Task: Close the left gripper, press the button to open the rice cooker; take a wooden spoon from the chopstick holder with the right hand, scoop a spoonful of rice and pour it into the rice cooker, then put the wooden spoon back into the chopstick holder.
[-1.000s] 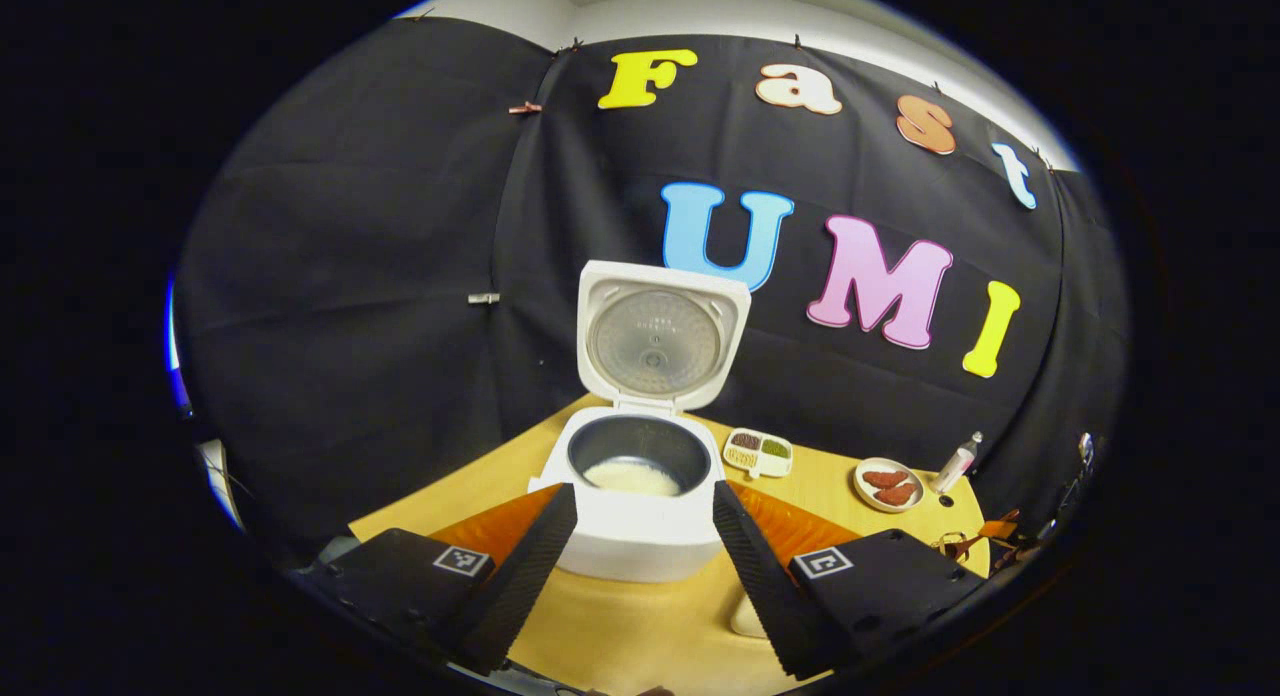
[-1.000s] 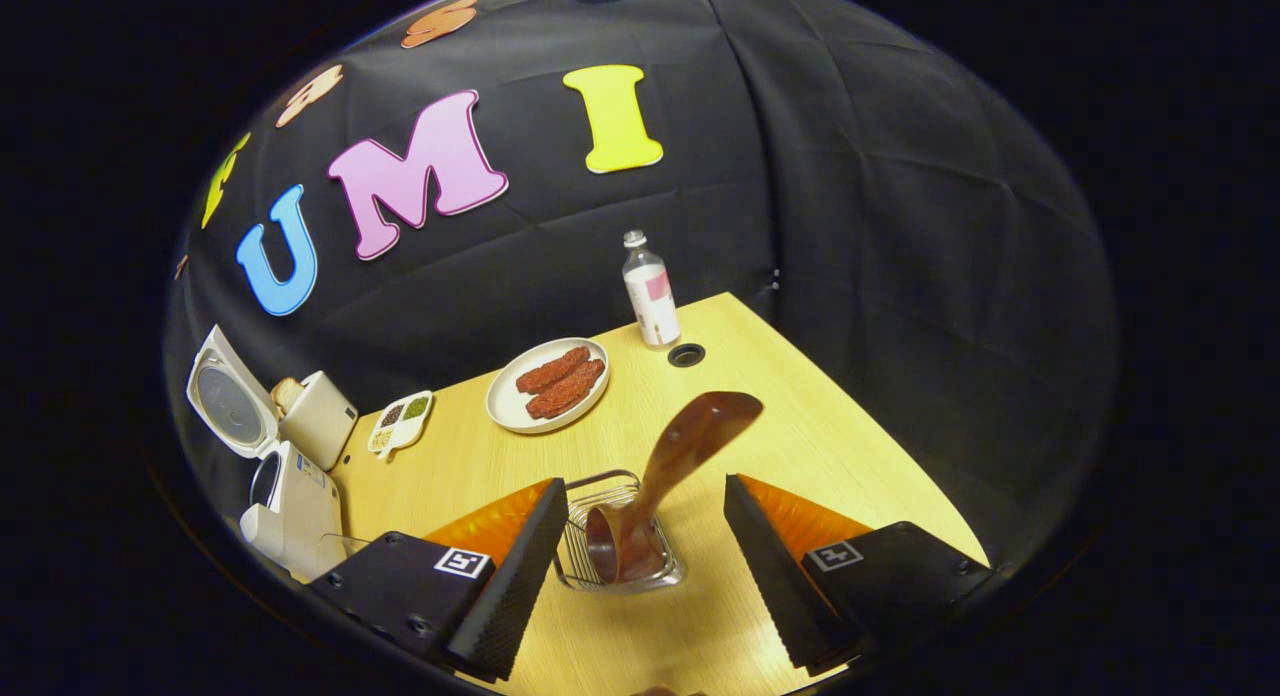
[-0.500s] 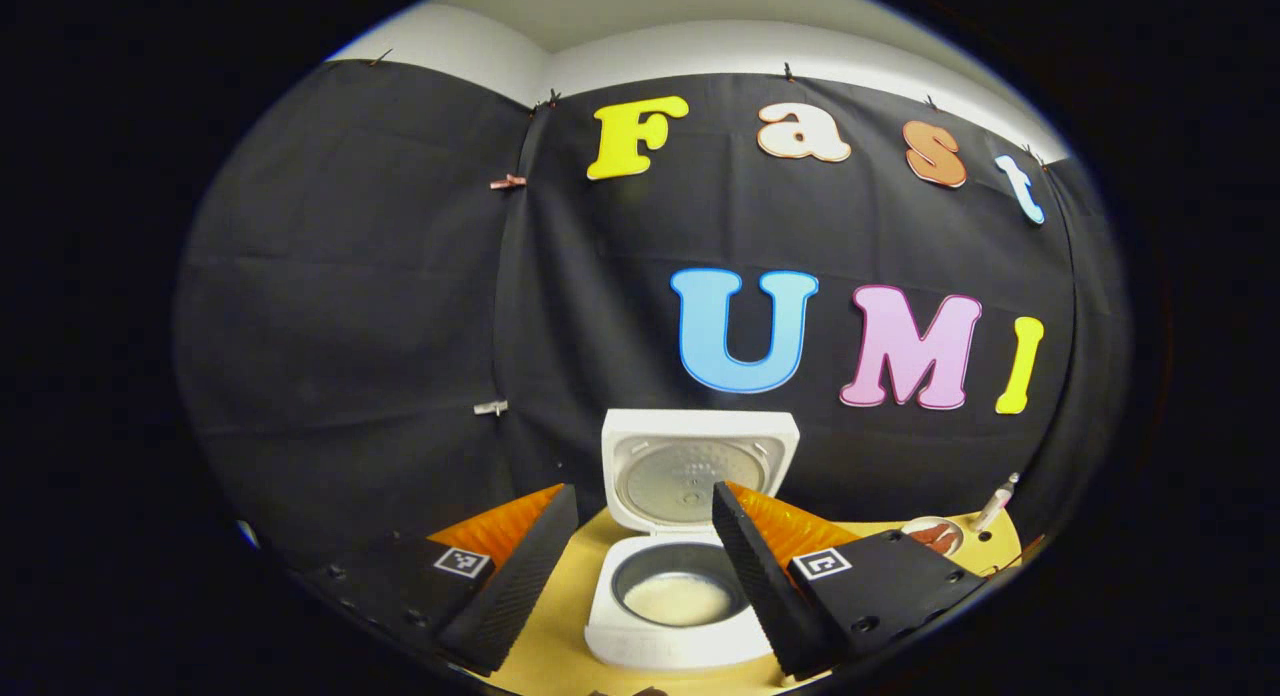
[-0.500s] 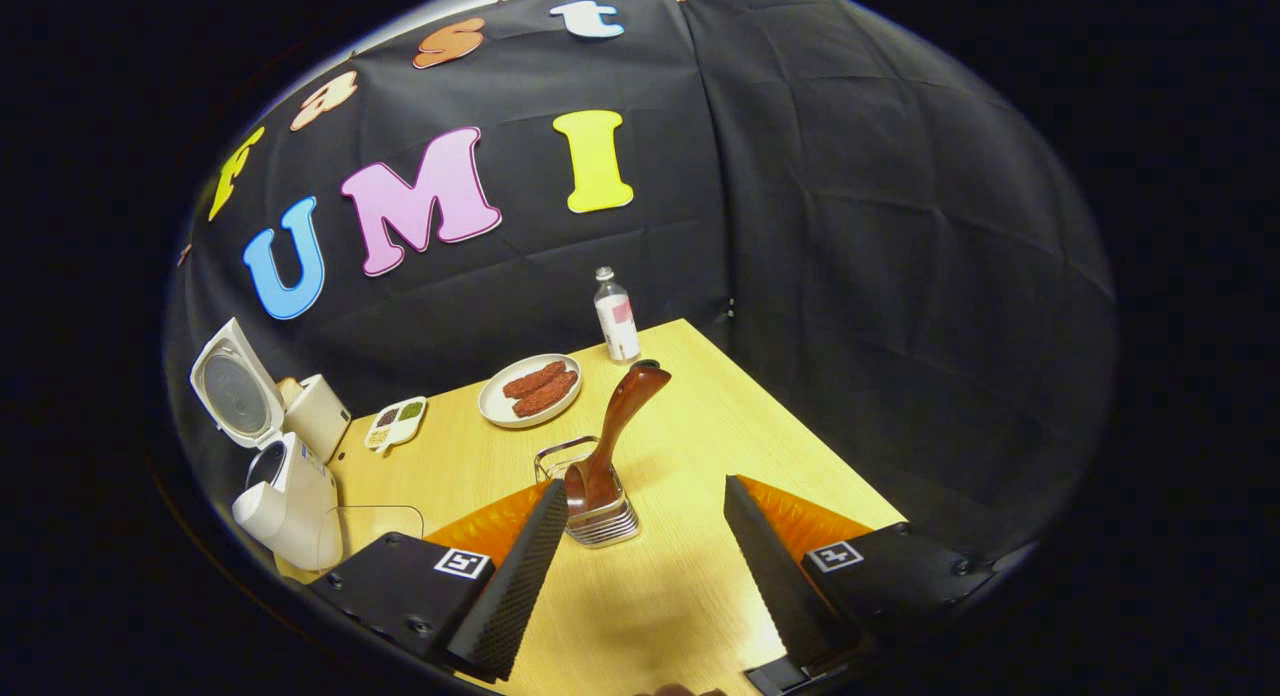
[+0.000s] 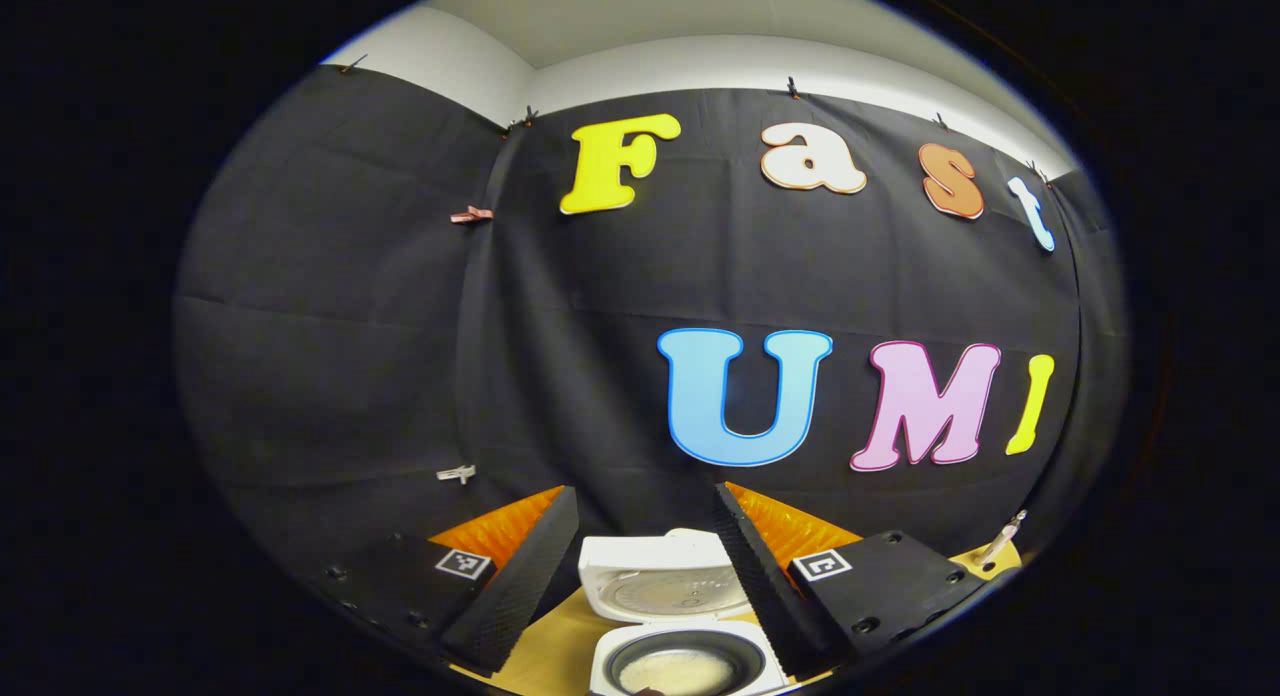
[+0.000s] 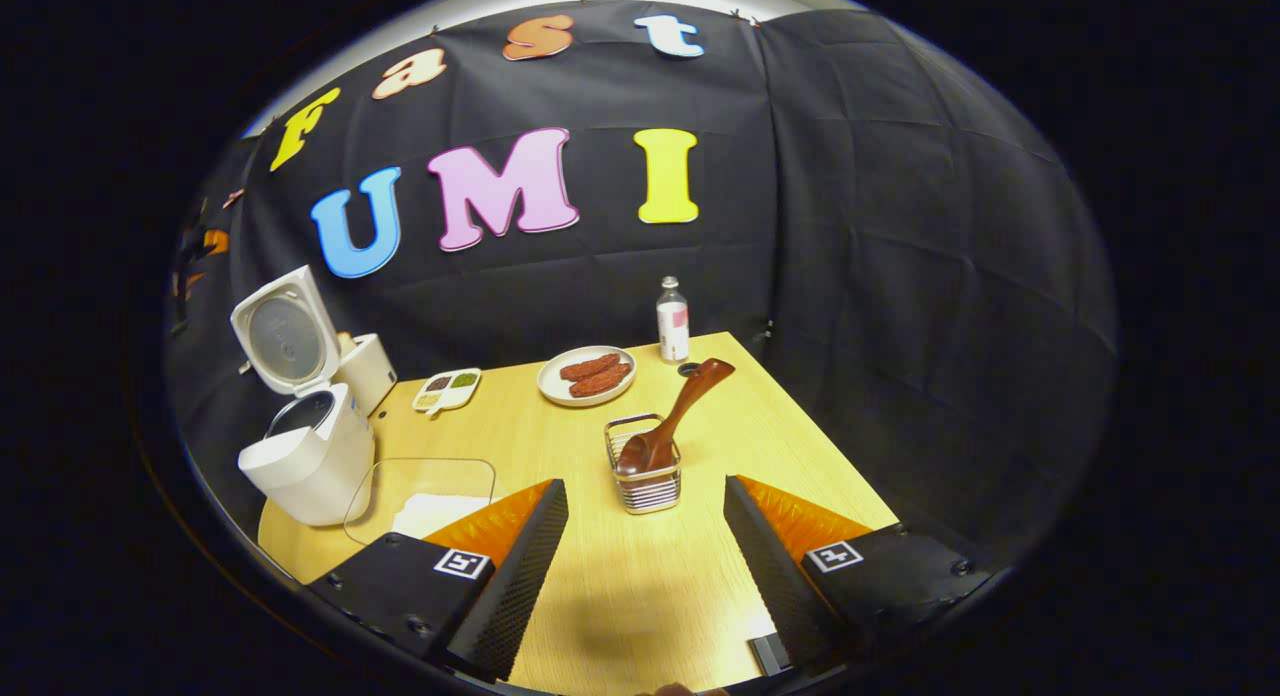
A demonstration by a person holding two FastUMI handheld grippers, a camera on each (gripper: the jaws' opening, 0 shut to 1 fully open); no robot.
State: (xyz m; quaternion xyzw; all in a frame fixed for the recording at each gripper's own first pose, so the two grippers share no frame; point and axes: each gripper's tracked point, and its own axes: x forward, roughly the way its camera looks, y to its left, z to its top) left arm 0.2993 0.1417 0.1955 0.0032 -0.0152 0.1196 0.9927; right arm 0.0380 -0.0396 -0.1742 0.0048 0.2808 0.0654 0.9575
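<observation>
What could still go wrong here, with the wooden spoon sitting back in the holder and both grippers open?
1. The wooden spoon leans far out over the rim of the chopstick holder, handle high; a bump could tip the light holder or flip the spoon out.
2. The rice cooker stands open with rice inside, close to the table edge, beside a clear container; a careless sweep of the left gripper might knock either.

Two handheld tools, each alike in build.
Left tool [image 5: 640, 566] and right tool [image 6: 645, 556]: ribbed wedge fingers, orange inner panels, black screwed housings bearing square coded markers.
</observation>
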